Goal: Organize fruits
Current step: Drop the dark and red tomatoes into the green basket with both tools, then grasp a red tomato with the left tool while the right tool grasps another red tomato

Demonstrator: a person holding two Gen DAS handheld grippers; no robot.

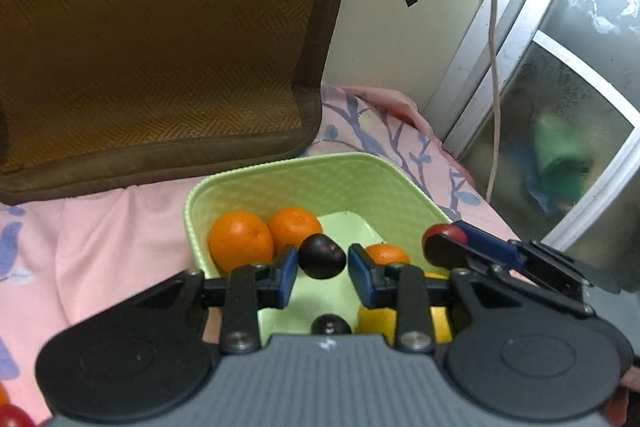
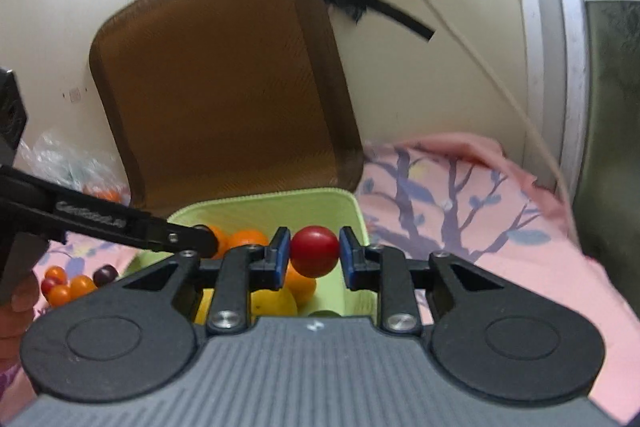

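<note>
A green tub (image 1: 280,171) on the pink cloth holds three oranges (image 1: 240,239), a yellow fruit (image 1: 376,319) and a dark plum (image 1: 330,325). My left gripper (image 1: 322,265) hangs over the tub. A second dark plum (image 1: 322,253) is between its blue pads with thin gaps on either side, so it is open. My right gripper (image 2: 314,257) is shut on a red cherry tomato (image 2: 314,249) above the tub's right half (image 2: 352,223). In the left wrist view the right gripper (image 1: 448,241) comes in from the right with the tomato (image 1: 436,231) at its tip.
A brown woven cushion (image 2: 224,79) leans on the wall right behind the tub. Several small loose fruits (image 2: 66,285) and a dark plum (image 2: 105,274) lie on the cloth to the left, near a plastic bag (image 2: 60,159). A window frame (image 1: 520,39) and a cable (image 1: 496,67) stand to the right.
</note>
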